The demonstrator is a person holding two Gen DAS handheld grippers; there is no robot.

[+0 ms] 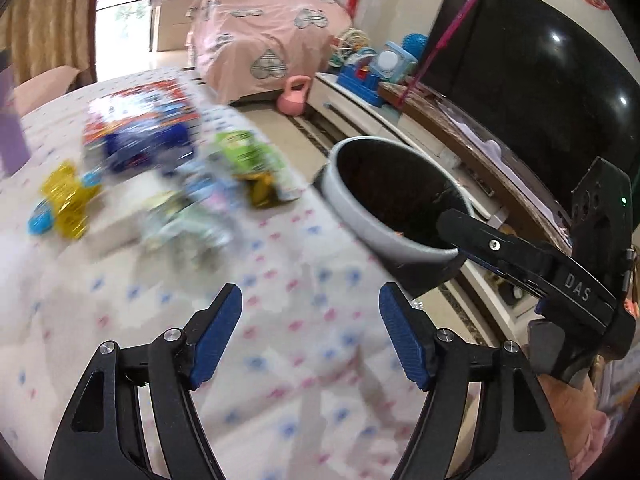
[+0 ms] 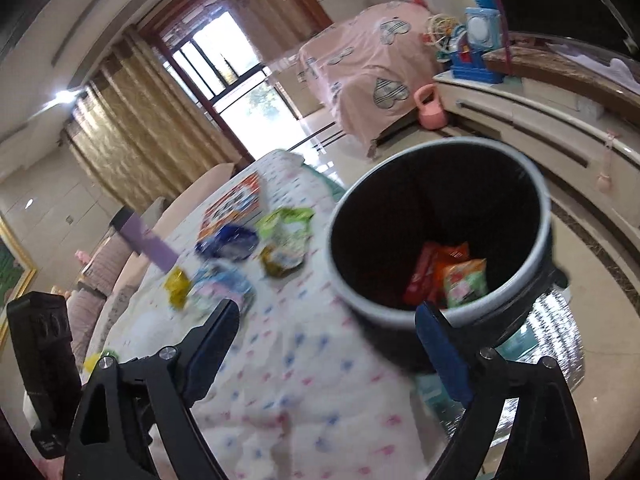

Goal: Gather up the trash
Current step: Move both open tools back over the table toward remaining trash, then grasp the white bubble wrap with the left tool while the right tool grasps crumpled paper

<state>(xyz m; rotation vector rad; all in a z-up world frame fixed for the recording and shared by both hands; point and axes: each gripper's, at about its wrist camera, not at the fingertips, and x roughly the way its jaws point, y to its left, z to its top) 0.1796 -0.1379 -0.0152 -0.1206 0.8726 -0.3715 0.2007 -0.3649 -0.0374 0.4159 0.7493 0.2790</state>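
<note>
A grey trash bin (image 1: 352,204) (image 2: 344,284) with a black inside stands at the table's right edge. Red, orange and green wrappers (image 2: 456,276) lie in its bottom. Blurred trash lies on the patterned tablecloth (image 1: 280,360): a green wrapper (image 1: 248,156) (image 2: 286,232), a blue bag (image 1: 148,144) (image 2: 228,242), a yellow wrapper (image 1: 66,196) (image 2: 178,286) and pale wrappers (image 1: 188,216) (image 2: 224,284). My left gripper (image 1: 310,292) is open and empty above the cloth, short of the trash. My right gripper (image 2: 326,308) is open and empty, one finger (image 1: 452,220) over the bin's near rim.
A colourful printed box (image 1: 160,96) lies behind the wrappers and a purple object (image 2: 148,244) at the table's far left. A dark TV (image 1: 520,80) stands on a long cabinet (image 1: 360,108) to the right, with toys (image 1: 376,68), a pink kettlebell (image 1: 294,98) and pink-covered furniture (image 1: 260,32) beyond.
</note>
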